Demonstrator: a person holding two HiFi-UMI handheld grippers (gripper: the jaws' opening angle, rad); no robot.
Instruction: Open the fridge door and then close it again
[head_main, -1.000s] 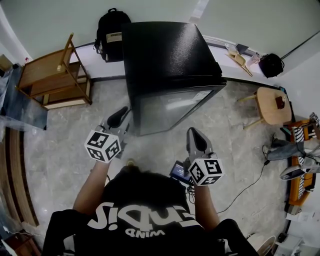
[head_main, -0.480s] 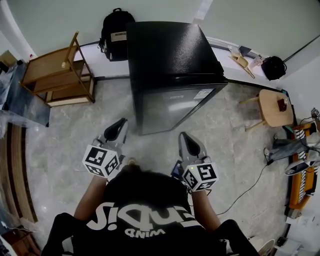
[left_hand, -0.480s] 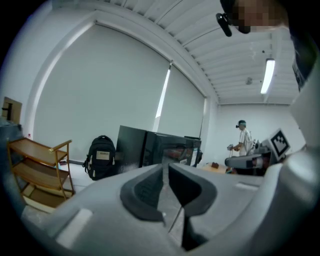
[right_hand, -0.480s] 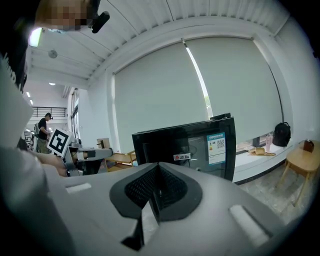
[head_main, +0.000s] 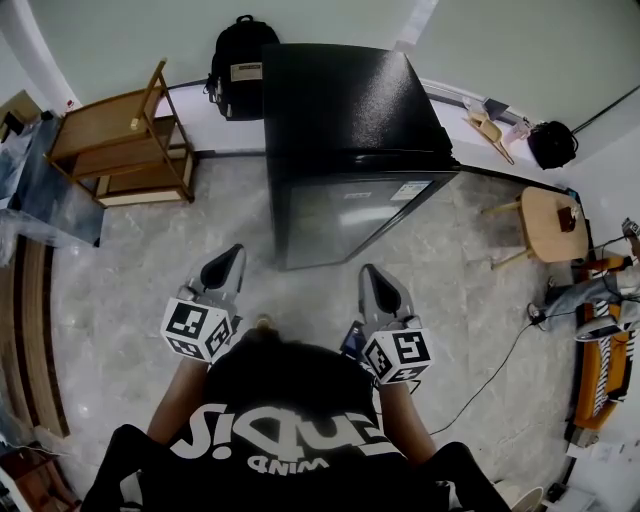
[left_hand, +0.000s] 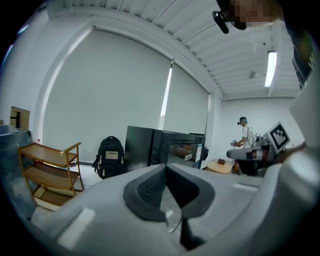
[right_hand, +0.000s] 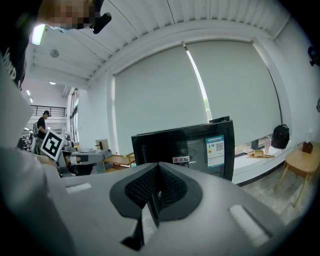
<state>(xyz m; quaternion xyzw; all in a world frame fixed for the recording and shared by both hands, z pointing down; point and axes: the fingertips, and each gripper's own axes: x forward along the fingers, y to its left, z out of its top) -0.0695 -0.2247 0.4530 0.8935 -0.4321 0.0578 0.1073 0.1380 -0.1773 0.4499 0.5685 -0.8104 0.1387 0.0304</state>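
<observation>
**Fridge and grippers, door closed.** The black fridge (head_main: 350, 110) stands against the far wall, at the centre of the head view, with its glossy door (head_main: 345, 220) shut flush. The door front is seen steeply foreshortened from above, and no handle can be made out on it. A label (right_hand: 216, 148) is seen on the door in the right gripper view, but its print is too small to read. In both gripper views the lower part of the fridge is hidden behind the gripper bodies.

The left gripper (head_main: 225, 262) is held in front of the fridge, apart from it. Its jaws have just been closing and now meet, with nothing between them. The right gripper (head_main: 375, 280) is held likewise clear of the door, its pads pressed together and empty. The person's hands are covered by the marker cubes.

A black backpack (head_main: 240, 55) leans on the wall just left of the fridge. Further left stands a wooden shelf (head_main: 120, 150). A round wooden table (head_main: 548, 218) stands to the right. The furniture at the picture's right edge is cut off. A distant person (left_hand: 245, 135) is seen in the left gripper view.
</observation>
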